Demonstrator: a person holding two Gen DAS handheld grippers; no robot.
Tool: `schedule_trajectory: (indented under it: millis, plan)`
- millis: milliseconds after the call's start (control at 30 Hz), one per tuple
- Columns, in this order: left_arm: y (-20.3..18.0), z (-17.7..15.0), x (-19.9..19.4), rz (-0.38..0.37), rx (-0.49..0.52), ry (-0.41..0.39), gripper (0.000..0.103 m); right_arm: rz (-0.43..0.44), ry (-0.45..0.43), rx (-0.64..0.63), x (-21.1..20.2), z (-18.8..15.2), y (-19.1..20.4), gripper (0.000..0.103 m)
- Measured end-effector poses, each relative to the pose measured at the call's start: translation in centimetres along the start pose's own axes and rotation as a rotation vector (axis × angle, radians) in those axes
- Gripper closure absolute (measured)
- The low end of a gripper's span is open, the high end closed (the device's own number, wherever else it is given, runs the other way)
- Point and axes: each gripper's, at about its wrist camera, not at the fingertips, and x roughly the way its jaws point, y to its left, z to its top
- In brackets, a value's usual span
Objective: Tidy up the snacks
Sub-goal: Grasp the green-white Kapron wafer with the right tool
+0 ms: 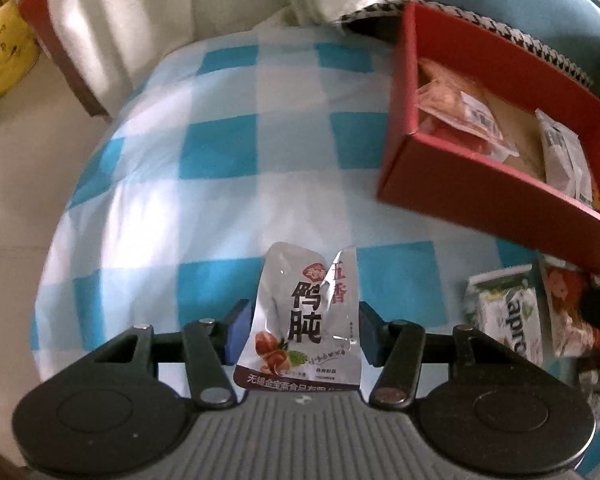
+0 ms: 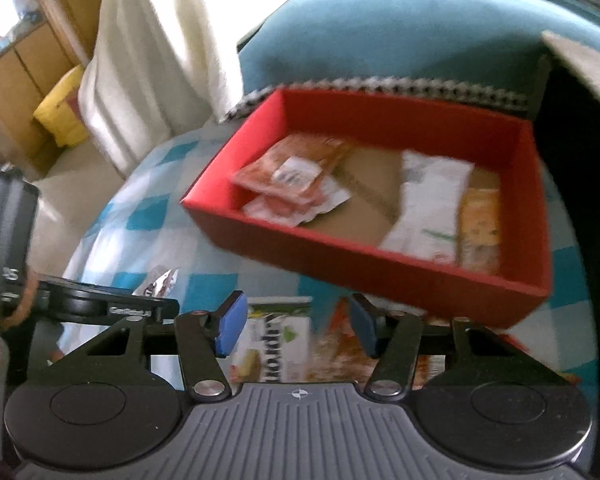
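The red box (image 2: 364,272) sat at the upper right of my right view on the checked worktop (image 1: 220,160), already holding four or so packets. My left gripper (image 1: 305,328) pinched the silver snack pouch (image 1: 300,320) at lower centre. My right gripper (image 2: 296,328) hung spread over the green-and-white packet (image 2: 278,340) and an orange packet (image 2: 340,354), both unboxed.

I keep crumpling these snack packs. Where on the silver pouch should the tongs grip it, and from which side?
Grip the silver pouch across its narrow width at mid-height, coming down from above, as the left tongs do. It is flat and flimsy with a creased top corner, so a hold on both side edges probably steadies it better than one on that corner.
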Motion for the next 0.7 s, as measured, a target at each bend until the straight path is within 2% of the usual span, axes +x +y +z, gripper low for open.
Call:
schedule_trajectory:
  millis: [133, 333, 533, 633, 700]
  plan:
    - [1.2, -0.3, 0.1, -0.067, -0.025, 0.024, 0.054, 0.014, 0.061, -0.022, 2.1, -0.2, 1.7, 0.039]
    - [0.2, -0.8, 0.0, -0.067, 0.059, 0.02, 0.054, -0.052, 0.144, -0.047, 5.5, -0.8, 2.6, 0.039]
    - [-0.4, -0.7, 0.0, -0.074, 0.093, 0.026, 0.053, -0.039, 0.175, -0.041, 6.8, -0.7, 2.5, 0.026]
    - [-0.6, -0.9, 0.0, -0.041, 0.11, 0.018, 0.054, -0.085, 0.166, -0.092, 7.0, -0.8, 3.7, 0.028]
    - [-0.5, -1.0, -0.2, -0.045, 0.114, 0.015, 0.054, -0.098, 0.17, -0.125, 7.1, -0.9, 4.3, 0.037]
